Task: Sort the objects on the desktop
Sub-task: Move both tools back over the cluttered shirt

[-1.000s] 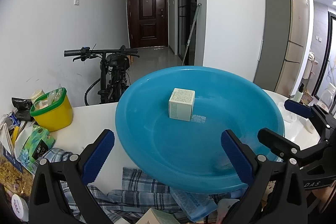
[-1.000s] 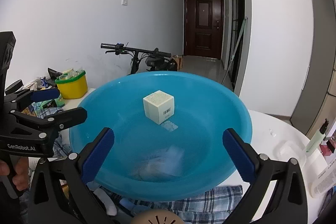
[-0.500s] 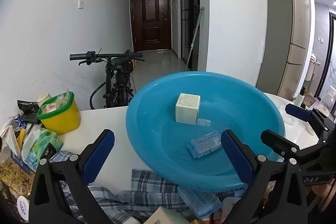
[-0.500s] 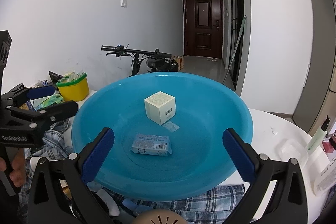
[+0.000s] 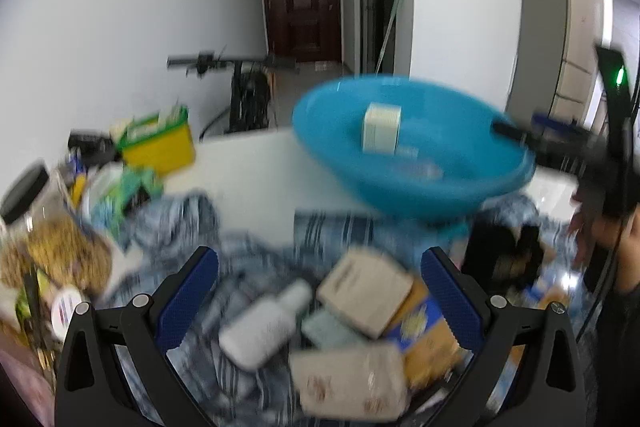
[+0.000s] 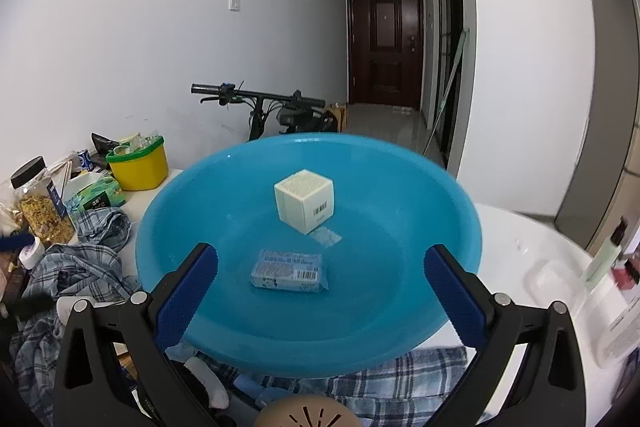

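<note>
Your right gripper (image 6: 320,291) stands wide open with nothing between its blue pads (image 6: 186,297); it hovers over the near rim of the blue basin (image 6: 440,227), which sits on the white table (image 6: 516,239) partly over a plaid cloth (image 6: 400,379). The basin holds two things: one cream cube-shaped box (image 6: 305,201) with a barcode on its side, standing near the middle, and one flat pale-blue packet (image 6: 289,270) lying just in front of it, apart from the box; a small clear scrap (image 6: 326,237) lies by the box's near corner.

Your left gripper (image 5: 320,301) is also spread wide and holds nothing; its view is blurred; below its fingers lies a heap on a blue checked cloth (image 5: 256,255): one white bottle (image 5: 266,325) on its side, one tan box (image 5: 366,293) touching a yellow-and-blue box (image 5: 426,331), and one pale wrapped pack (image 5: 352,385) nearest the camera. The basin (image 5: 332,135) lies beyond the heap, the cube box (image 5: 382,127) inside it.

To the left, one yellow tub (image 6: 138,167) with a green rim is stuffed with small items too small to tell; one clear jar (image 6: 38,203) with a black lid holds dried yellowish bits; one green tissue pack (image 6: 94,197) lies between them. At the right edge stands one pale green bottle (image 6: 602,259).
</note>
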{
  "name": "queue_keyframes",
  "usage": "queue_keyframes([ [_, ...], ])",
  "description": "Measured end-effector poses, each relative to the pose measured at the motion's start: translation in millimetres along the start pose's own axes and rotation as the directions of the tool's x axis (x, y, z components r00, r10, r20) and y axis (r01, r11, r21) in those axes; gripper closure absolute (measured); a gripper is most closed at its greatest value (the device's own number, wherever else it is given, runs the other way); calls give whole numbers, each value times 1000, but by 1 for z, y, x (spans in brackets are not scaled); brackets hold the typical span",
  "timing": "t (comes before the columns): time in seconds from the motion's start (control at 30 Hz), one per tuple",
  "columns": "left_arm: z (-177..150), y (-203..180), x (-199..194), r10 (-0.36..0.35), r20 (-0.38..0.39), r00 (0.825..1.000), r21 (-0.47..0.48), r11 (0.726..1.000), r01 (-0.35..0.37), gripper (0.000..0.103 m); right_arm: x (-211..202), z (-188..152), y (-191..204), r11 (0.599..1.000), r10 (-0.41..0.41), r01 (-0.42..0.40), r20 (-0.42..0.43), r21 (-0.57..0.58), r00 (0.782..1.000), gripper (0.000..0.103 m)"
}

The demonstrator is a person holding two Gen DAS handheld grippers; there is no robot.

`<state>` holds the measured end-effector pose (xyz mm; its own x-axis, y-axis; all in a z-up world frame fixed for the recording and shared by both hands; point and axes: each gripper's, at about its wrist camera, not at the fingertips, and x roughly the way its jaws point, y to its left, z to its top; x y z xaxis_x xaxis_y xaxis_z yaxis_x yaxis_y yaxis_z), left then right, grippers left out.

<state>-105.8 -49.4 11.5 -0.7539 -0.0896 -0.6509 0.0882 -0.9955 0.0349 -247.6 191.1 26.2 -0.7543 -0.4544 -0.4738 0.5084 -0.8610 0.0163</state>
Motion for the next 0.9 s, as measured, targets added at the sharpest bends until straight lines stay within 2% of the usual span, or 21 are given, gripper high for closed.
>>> queue_keyframes([
  [0.1,-20,3,3,11,-44,999,-15,1000,-11,0,-3,2,2,1000,9,-9,9,2,1000,0],
  [0.23,-35,8,3,-33,-69,997,-54,998,29,0,-3,2,1,1000,14,-14,8,9,1000,0],
  [0.4,-44,11,10,-97,-88,991,-86,992,89,0,-4,2,1,1000,12,-12,10,11,1000,0],
  [0.6,-50,8,36,-120,-122,985,-98,989,108,0,-4,3,0,1000,2,-2,7,7,1000,0],
  [0.8,-55,3,38,-138,-118,983,-85,988,129,0,-5,4,-2,1000,-2,2,9,14,1000,0],
  [0.87,-56,4,37,-154,-109,982,-100,985,143,3,-5,4,-3,1000,-3,3,7,11,1000,0],
  [0.9,-57,5,37,-168,-110,980,-106,982,157,17,-5,4,-3,1000,-4,4,7,8,1000,0],
])
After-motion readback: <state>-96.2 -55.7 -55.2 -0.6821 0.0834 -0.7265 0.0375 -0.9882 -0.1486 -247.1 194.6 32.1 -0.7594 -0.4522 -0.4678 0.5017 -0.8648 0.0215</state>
